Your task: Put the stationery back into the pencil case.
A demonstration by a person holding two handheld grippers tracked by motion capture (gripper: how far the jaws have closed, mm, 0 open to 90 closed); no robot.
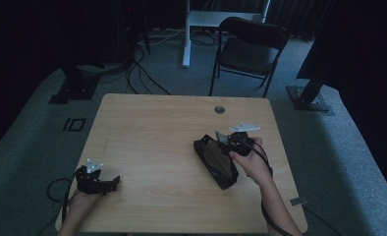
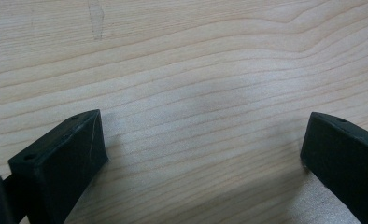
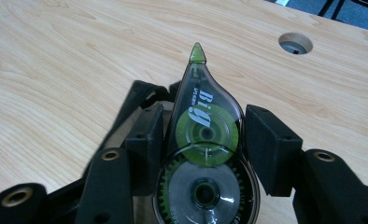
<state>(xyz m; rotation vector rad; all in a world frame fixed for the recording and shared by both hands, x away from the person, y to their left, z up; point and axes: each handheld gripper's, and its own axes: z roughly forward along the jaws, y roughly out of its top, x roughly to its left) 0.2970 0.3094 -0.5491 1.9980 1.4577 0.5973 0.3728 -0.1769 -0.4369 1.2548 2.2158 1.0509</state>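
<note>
- The right gripper (image 3: 203, 140) pinches a tape roller (image 3: 203, 154) between its jaws, green tip pointing ahead over the table (image 3: 56, 60).
- From above, that gripper (image 1: 231, 140) hangs just over a black pouch (image 1: 215, 160) lying right of the table's middle.
- The left gripper (image 2: 203, 149) sits low over bare wood near the left corner, jaws spread wide with nothing between them.
- A cable hole (image 1: 219, 109) lies near the far edge.
</note>
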